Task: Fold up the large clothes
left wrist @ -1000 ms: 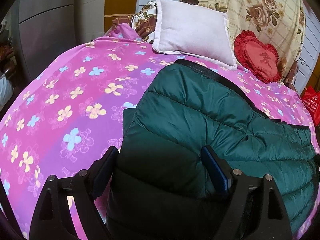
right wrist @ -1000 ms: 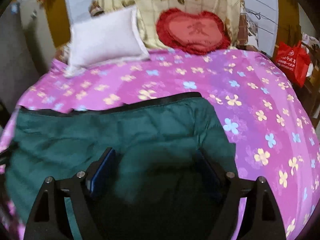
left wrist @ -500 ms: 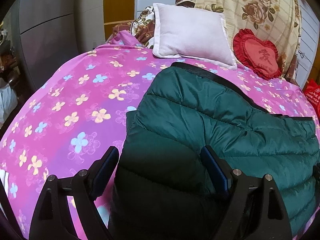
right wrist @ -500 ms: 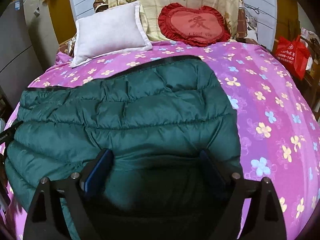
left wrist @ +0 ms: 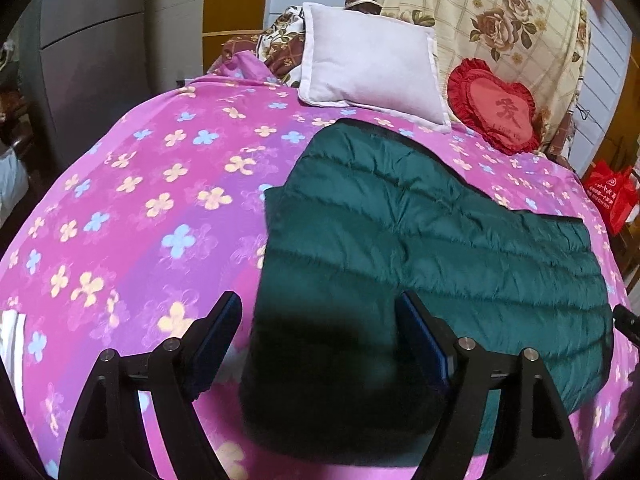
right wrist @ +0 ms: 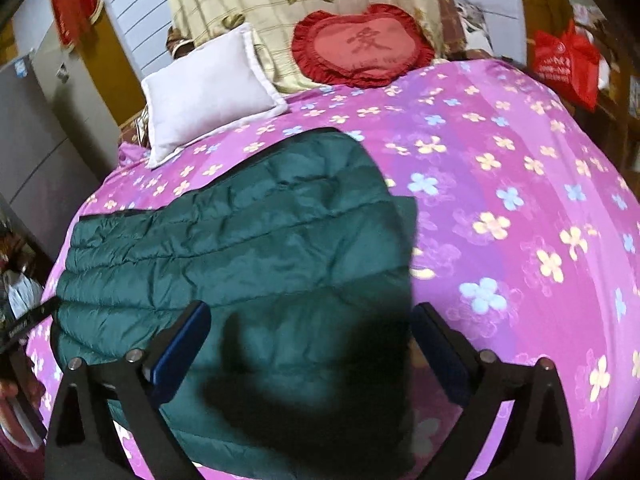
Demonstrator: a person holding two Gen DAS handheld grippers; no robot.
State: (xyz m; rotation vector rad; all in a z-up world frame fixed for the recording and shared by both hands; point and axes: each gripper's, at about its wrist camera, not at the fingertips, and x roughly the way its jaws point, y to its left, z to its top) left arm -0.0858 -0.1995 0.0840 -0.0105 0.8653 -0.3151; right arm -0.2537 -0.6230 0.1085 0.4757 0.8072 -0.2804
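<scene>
A dark green quilted down jacket point(left wrist: 420, 240) lies folded flat on the pink flowered bedspread point(left wrist: 140, 200). It also shows in the right wrist view point(right wrist: 240, 248). My left gripper point(left wrist: 320, 332) is open and empty, held above the jacket's near left corner. My right gripper point(right wrist: 312, 336) is open and empty, held above the jacket's near right corner. Neither gripper touches the fabric. A black edge trim runs along the jacket's far side.
A white pillow point(left wrist: 372, 68) and a red heart cushion point(left wrist: 496, 108) lie at the head of the bed before a floral cloth point(left wrist: 500, 20). A red bag point(right wrist: 564, 64) stands beyond the right side. Grey cabinets point(left wrist: 92, 60) stand left of the bed.
Both grippers have lifted and drawn back from the jacket. The jacket now lies lower in both views, with more of its near edge and the bedspread showing.
</scene>
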